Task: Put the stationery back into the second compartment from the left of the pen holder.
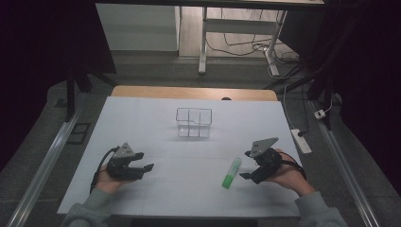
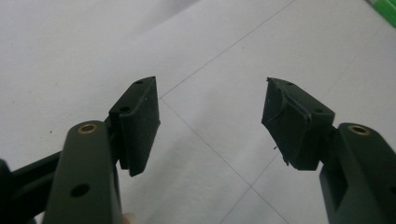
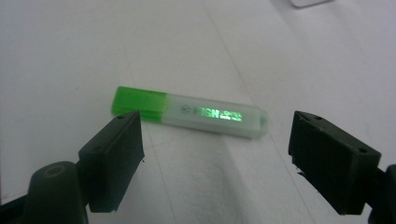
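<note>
So the left gripper (image 1: pixel 142 162) sits low over the white bench (image 1: pixel 156 118), jaws spread, nothing between them. Clear divided box (image 1: pixel 194 122) is further back, mid-bench. Green highlighter (image 1: pixel 231 173) lies flat just left of the right gripper (image 1: pixel 247 165), which is spread wide too, lined up on it. My worry: it's a smooth, round-ish barrel, so an off-centre pinch could roll or squirt it away.
</note>
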{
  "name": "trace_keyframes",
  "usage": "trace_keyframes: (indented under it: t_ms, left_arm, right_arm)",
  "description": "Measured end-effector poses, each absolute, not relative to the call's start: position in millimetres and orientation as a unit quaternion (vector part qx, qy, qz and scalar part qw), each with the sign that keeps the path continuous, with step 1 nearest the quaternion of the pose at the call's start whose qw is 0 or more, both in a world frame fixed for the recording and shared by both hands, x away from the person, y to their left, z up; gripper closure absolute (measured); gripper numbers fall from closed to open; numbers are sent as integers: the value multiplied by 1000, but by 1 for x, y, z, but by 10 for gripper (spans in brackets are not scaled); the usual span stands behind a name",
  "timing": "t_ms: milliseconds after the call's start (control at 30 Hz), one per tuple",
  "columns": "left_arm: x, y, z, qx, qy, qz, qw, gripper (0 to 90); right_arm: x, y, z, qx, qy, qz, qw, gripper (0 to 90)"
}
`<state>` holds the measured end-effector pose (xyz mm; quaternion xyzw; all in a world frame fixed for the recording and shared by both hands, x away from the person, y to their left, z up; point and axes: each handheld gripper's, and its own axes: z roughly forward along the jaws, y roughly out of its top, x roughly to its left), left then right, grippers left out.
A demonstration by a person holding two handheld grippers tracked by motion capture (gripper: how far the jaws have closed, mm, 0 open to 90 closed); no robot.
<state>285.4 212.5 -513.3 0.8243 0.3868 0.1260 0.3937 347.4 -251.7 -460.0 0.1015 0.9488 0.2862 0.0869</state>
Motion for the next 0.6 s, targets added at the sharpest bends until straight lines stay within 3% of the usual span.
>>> trace_keyframes:
  t_ms: [600]
  left_arm:
    - [286, 212, -517, 827, 388, 121, 389, 359]
  right_arm:
    - [350, -215, -466, -50, 978, 182, 89, 187]
